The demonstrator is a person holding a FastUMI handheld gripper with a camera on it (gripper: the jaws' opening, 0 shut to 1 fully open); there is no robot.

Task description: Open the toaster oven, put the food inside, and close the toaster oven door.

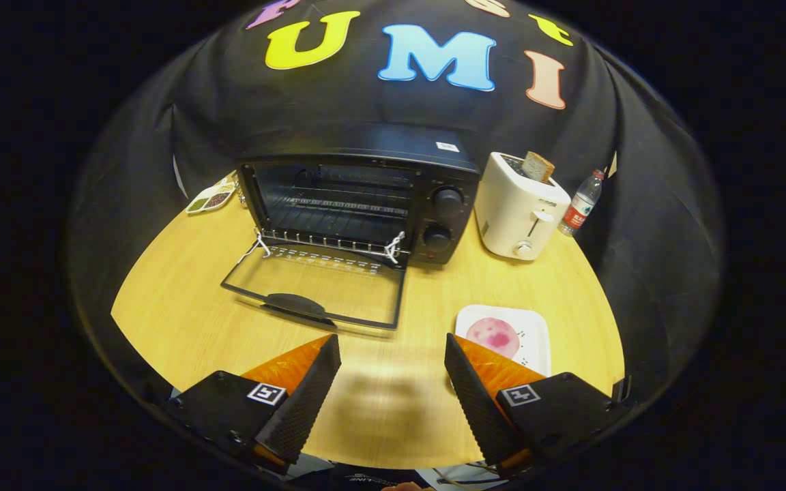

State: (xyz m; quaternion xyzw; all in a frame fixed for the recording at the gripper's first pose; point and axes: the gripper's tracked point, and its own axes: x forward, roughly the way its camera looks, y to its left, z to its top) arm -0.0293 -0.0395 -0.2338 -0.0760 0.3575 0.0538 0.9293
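A black toaster oven (366, 198) stands at the back of the wooden table with its glass door (318, 286) folded down flat toward me and the wire rack showing inside. A white tray (533, 327) lies just beyond my right finger, holding a round pink slice of food (493, 335). My gripper (393, 348) hovers over the table in front of the oven door, open, with nothing between its fingers.
A white pop-up toaster (519, 211) with a bread slice (538, 166) sticking out stands right of the oven. A water bottle (583, 203) is beyond it. A small divided dish (212, 198) lies left of the oven. Black cloth walls the table round.
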